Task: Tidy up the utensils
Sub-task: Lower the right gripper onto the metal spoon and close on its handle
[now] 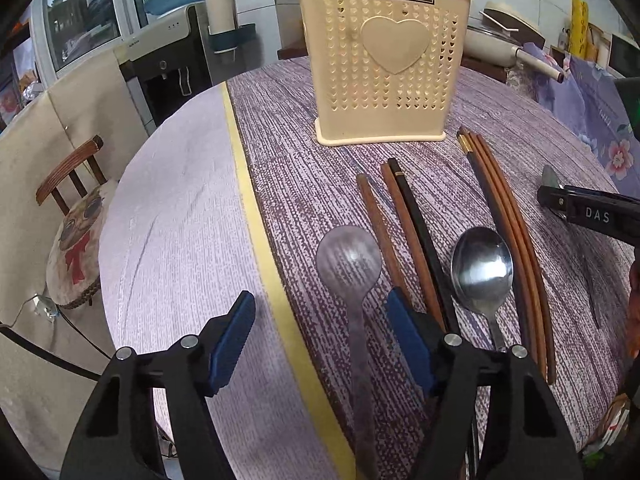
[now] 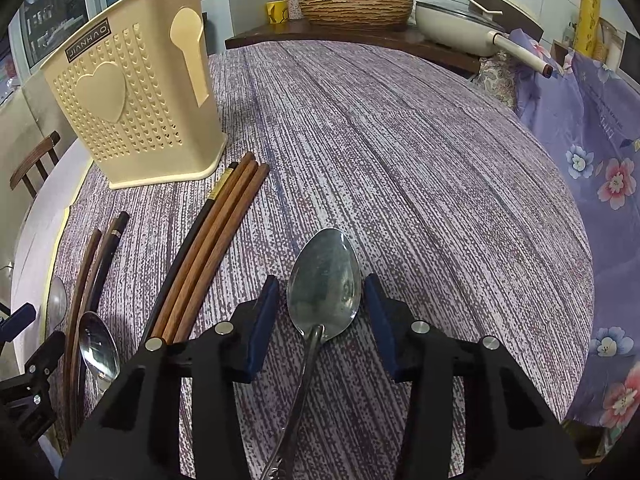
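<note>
A cream perforated utensil holder (image 1: 384, 68) stands upright on the purple tablecloth; it also shows in the right wrist view (image 2: 132, 96). In front of it lie a dull metal spoon (image 1: 348, 268), several wooden and black chopsticks (image 1: 404, 232), a shiny spoon (image 1: 482, 272) and more chopsticks (image 1: 508, 216). My left gripper (image 1: 324, 316) is open, its jaws on either side of the dull spoon's neck. My right gripper (image 2: 322, 304) is open around the bowl of another steel spoon (image 2: 324, 284) lying on the cloth, with chopsticks (image 2: 208, 248) to its left.
The round table's edge (image 1: 168, 208) curves at the left, with a chair (image 1: 76, 216) beyond it. A pan (image 2: 460, 24) and woven basket (image 2: 356, 4) sit on a counter behind. Floral fabric (image 2: 592, 152) hangs at the right.
</note>
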Available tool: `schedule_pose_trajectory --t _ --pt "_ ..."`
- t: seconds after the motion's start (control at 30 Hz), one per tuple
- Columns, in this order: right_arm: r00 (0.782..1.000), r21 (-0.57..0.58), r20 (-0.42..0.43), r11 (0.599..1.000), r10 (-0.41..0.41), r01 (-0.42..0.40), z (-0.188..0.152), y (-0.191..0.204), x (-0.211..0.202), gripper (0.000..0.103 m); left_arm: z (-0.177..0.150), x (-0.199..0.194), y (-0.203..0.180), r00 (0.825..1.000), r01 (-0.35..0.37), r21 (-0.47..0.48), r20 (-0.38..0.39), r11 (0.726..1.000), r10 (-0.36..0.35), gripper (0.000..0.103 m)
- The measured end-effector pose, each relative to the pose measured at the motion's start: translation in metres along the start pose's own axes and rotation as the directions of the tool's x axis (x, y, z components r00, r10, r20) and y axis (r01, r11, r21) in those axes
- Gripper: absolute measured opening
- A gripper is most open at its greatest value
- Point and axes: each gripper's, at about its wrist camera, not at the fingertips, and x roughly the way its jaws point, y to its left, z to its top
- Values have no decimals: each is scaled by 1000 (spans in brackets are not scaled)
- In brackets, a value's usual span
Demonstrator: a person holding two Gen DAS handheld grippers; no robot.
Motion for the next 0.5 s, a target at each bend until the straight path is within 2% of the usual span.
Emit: schedule_pose_trajectory --t 0.23,0.3,0.5 --pt "1000 2 0 1000 -1 1 3 1 2 43 14 9 -7 1000 -3 13 -17 1000 3 59" --pt "1000 1 -1 1000 -2 2 4 2 3 39 17 11 -8 1000 -2 14 -24 1000 3 58" --pt "1000 -4 -1 1000 -2 2 7 2 3 38 23 14 -11 999 5 11 -41 1000 -4 46"
